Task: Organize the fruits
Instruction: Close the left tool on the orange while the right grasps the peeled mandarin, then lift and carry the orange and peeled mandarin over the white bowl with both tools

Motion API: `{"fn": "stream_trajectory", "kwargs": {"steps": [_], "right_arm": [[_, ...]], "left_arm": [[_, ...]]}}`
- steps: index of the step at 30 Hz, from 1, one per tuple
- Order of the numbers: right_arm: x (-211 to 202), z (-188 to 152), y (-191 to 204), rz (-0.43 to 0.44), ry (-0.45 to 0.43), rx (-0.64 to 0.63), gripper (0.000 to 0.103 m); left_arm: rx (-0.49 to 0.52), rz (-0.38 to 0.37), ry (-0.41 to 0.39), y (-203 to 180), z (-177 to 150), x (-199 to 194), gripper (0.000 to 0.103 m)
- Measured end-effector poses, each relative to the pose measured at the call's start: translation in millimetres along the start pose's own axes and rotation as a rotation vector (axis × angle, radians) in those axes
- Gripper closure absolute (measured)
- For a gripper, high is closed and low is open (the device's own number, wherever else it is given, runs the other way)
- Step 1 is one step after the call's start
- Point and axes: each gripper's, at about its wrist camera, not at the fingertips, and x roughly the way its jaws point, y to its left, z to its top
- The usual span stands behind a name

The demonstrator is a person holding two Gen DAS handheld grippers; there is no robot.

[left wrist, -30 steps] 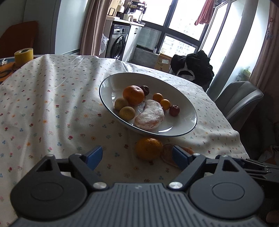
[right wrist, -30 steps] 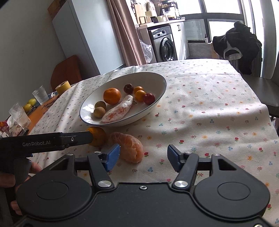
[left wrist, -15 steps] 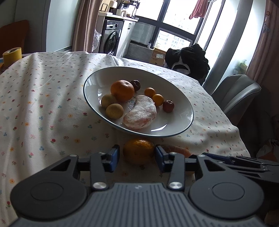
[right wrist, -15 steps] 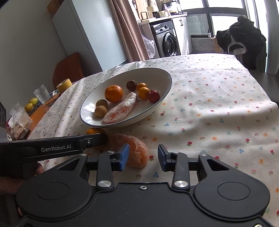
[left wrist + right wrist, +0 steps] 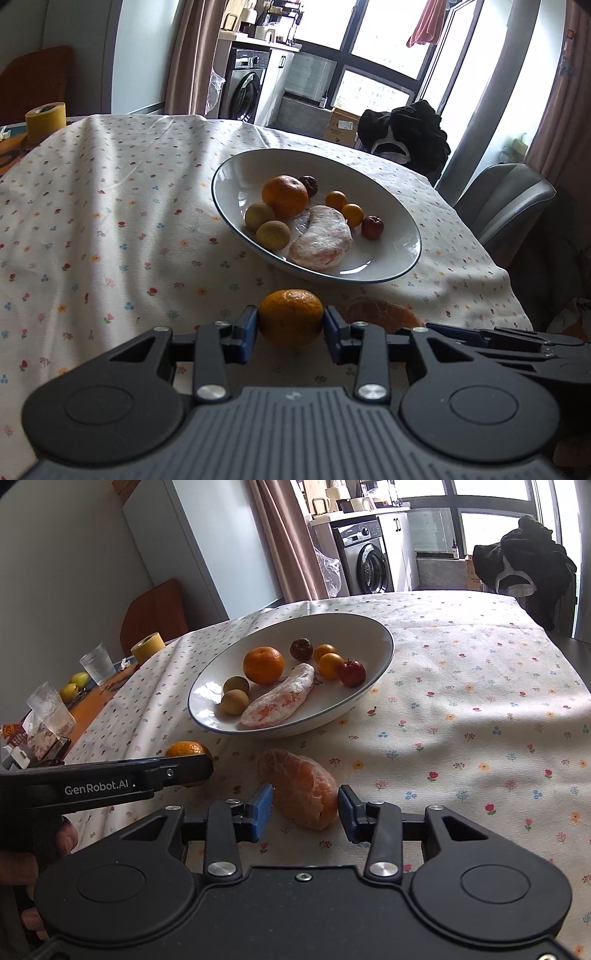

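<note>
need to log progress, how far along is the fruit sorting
Mostly done: seven small fruits and a wrapped piece already lie in the bowl. In hand: the left gripper is shut on the whole orange. Left: the peeled orange lies on the tablecloth between the open right gripper fingers.

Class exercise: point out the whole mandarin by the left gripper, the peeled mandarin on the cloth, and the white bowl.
whole mandarin point(image 5: 290, 317), left wrist view, front peel.
peeled mandarin point(image 5: 301, 788), right wrist view, middle segments.
white bowl point(image 5: 384, 653), right wrist view, right rim.
</note>
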Motion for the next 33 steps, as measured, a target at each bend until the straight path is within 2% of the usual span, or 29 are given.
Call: {"fn": "stream_trajectory", "kwargs": {"steps": [6, 17, 33], "right_arm": [[2.0, -1.9, 8.5, -0.011, 0.002, -0.017, 0.055], [14.9, 2.8, 23.7, -0.012, 0.013, -0.073, 0.053], [33.1, 8.9, 34.7, -0.048, -0.009, -0.175, 0.048]], "left_arm": [[-0.012, 0.013, -0.009, 9.3, -2.6, -10.0, 0.066], [-0.027, 0.037, -0.023, 24.7, -3.4, -23.7, 0.066], [-0.053, 0.059, -0.019, 41.8, 0.1, -21.3, 0.066]]}}
